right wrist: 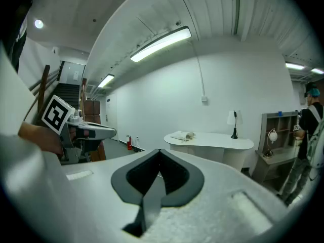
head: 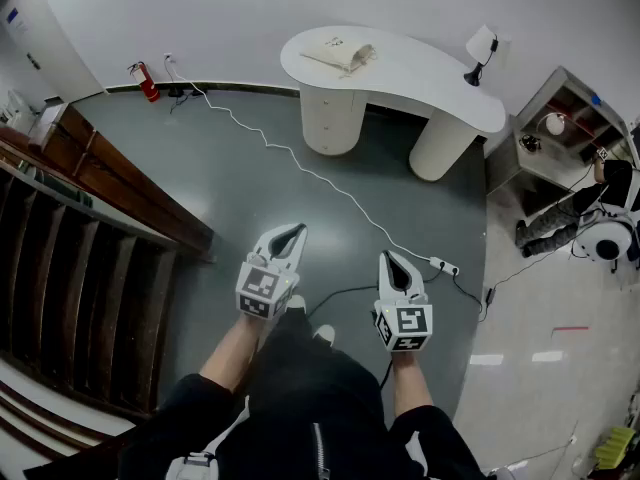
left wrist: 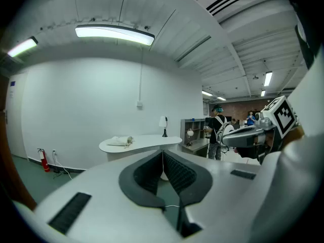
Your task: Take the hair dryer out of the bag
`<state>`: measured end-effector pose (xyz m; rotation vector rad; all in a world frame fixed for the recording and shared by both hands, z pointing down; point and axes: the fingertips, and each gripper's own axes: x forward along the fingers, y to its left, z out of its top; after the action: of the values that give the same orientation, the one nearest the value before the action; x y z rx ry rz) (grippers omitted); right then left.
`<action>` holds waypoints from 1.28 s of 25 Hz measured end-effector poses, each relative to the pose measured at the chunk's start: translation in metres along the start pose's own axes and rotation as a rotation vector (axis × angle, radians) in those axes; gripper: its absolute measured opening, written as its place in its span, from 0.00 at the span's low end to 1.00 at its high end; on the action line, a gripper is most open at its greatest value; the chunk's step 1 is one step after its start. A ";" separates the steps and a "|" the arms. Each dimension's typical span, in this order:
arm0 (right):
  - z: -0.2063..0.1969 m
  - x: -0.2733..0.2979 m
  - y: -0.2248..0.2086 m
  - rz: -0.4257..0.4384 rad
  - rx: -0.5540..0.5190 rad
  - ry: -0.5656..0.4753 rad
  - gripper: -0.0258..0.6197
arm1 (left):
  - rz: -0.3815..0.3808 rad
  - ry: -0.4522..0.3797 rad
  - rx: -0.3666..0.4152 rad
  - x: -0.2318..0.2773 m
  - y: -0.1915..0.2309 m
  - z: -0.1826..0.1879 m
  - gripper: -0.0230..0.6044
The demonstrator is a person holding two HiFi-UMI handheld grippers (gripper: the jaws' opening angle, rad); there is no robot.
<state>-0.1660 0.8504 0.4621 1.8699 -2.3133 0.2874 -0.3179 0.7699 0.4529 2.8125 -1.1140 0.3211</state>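
A cream cloth bag (head: 340,54) lies on the far left end of the white curved table (head: 420,73), across the room from me. It also shows small in the left gripper view as the bag (left wrist: 120,141) and in the right gripper view as the bag (right wrist: 183,135). No hair dryer shows. My left gripper (head: 297,230) and right gripper (head: 388,256) hang side by side over the grey floor, far short of the table. Both are shut and hold nothing. Seen from its own camera, the left gripper (left wrist: 162,152) has its jaws pressed together, as does the right gripper (right wrist: 160,151).
A small lamp (head: 480,48) stands on the table's right end. A white cable runs over the floor to a power strip (head: 443,265). A wooden stair rail (head: 110,183) is at the left, a fire extinguisher (head: 146,81) by the wall, and a shelf unit (head: 560,128) and a person (head: 565,218) at the right.
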 end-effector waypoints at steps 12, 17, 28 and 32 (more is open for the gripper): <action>-0.003 -0.007 -0.005 0.014 0.036 -0.016 0.05 | -0.050 0.003 0.018 0.000 -0.027 0.000 0.06; 0.000 0.005 -0.006 0.027 0.038 -0.012 0.05 | -0.069 -0.004 0.007 0.011 -0.025 0.003 0.06; 0.009 0.057 -0.010 0.013 0.033 0.004 0.05 | -0.085 -0.014 -0.025 0.052 0.016 0.008 0.06; 0.015 0.087 -0.013 0.008 0.039 0.013 0.05 | -0.109 -0.005 -0.033 0.075 0.038 0.007 0.06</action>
<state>-0.1714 0.7620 0.4686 1.8714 -2.3234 0.3468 -0.2898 0.6910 0.4642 2.8324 -0.9535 0.2841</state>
